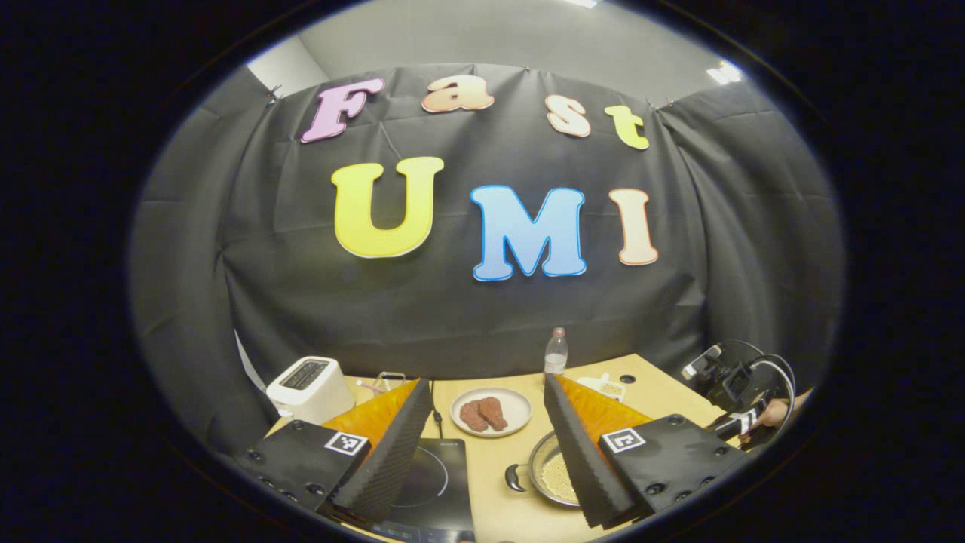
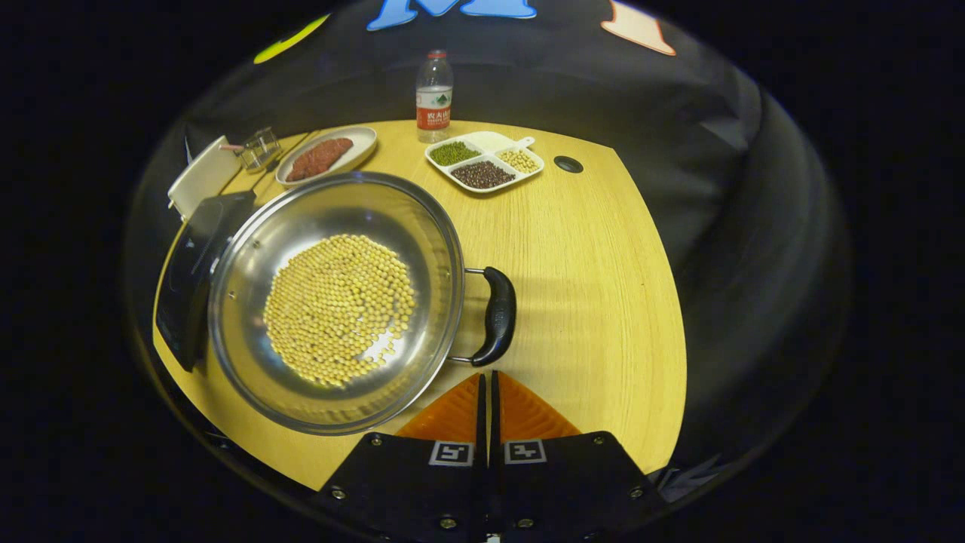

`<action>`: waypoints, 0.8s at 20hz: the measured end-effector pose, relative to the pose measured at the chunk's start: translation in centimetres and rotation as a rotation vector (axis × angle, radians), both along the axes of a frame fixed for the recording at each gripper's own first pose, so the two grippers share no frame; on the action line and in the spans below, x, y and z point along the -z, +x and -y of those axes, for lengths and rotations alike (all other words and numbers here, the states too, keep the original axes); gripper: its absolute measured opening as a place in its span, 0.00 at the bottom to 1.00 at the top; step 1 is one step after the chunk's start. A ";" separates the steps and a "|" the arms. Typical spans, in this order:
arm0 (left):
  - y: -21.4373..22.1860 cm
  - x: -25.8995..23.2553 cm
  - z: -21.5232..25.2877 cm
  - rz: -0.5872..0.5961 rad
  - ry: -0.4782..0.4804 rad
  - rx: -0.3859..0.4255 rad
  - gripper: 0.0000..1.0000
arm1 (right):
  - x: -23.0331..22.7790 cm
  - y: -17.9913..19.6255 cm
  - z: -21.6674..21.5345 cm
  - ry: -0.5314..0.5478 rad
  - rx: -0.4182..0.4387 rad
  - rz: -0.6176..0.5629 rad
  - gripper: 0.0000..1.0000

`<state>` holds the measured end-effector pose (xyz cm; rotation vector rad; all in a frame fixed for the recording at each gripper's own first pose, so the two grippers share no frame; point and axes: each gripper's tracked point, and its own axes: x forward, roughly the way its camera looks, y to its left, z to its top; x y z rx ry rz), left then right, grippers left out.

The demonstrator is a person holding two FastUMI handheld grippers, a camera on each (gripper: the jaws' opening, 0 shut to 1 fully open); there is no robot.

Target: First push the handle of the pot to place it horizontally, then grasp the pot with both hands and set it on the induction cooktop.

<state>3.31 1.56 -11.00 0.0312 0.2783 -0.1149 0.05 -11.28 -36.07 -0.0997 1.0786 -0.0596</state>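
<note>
The pot (image 2: 335,302) sits on the table (image 2: 588,249), a wide steel one with a layer of yellow beans (image 2: 339,317) across its bottom. Its left edge lies right against the black cooktop (image 2: 192,271), whether over it or just beside it I cannot tell. The black handle (image 2: 497,315) sticks out on the pot's right side. The right gripper (image 2: 486,377) hovers just short of that handle with its fingers pressed together, holding nothing, tips close to the handle's near end. The left gripper (image 1: 482,445) is raised and spread wide, empty; between its fingers (image 1: 392,452) lie the cooktop (image 1: 433,483), part of the pot (image 1: 546,471) and a plate (image 1: 491,412) with reddish pieces. A white toaster (image 1: 309,388) stands at the far left, a bottle (image 2: 434,94) at the back edge, and next to it a divided dish (image 2: 484,161) of beans. At the right edge of the left gripper view a hand (image 1: 773,413) holds the other gripper.
</note>
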 end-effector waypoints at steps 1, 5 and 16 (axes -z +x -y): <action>0.2 0.5 0.2 -0.010 -0.001 0.001 0.97 | -0.6 0.0 -0.2 0.015 0.008 0.024 0.14; 0.9 4.3 1.7 -0.094 -0.022 0.023 0.97 | -2.9 0.4 -0.9 0.044 0.007 0.131 1.00; 2.0 22.6 5.6 -0.495 -0.049 0.098 0.96 | -3.5 3.1 -1.5 0.065 -0.003 0.264 0.98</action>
